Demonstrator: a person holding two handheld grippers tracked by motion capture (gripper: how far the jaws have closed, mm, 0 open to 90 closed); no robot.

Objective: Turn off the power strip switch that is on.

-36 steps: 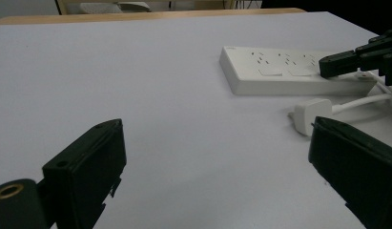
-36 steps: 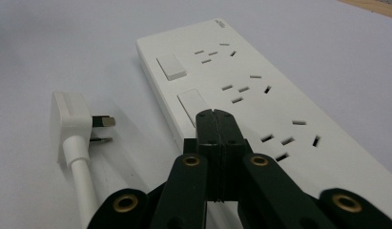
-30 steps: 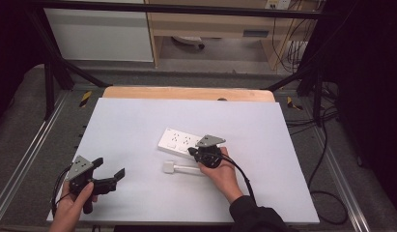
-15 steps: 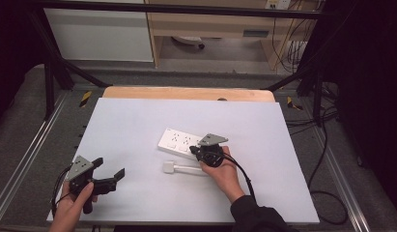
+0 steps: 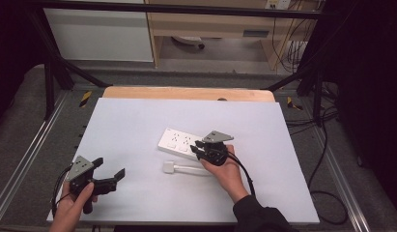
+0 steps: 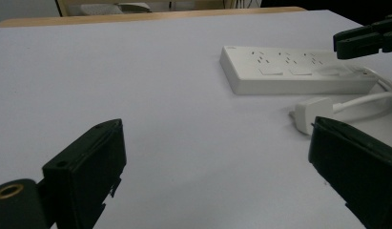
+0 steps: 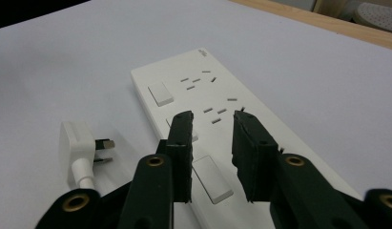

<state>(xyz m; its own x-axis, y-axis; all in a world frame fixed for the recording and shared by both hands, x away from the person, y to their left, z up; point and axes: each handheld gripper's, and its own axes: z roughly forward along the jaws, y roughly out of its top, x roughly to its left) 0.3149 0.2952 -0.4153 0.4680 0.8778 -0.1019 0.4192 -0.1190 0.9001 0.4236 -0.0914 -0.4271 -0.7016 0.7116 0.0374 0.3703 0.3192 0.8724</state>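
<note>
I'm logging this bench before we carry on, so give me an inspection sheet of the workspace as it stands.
Surface: white table, wooden strip along the far edge.
Job's things: white power strip lying flat, sockets up; white plug beside it, unplugged, prongs showing.
Clutter: nothing seen.
Grippers: left gripper open, holding nothing, near the front corner; right gripper over the power strip, jaws just opened, nothing between them.
Cables: plug's white cord; black leads trailing from both grippers.
Surroundings: metal frame, cabinets, floor cables.

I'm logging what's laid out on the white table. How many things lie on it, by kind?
White power strip: 1
White plug on its cable: 1
Total: 2
</note>
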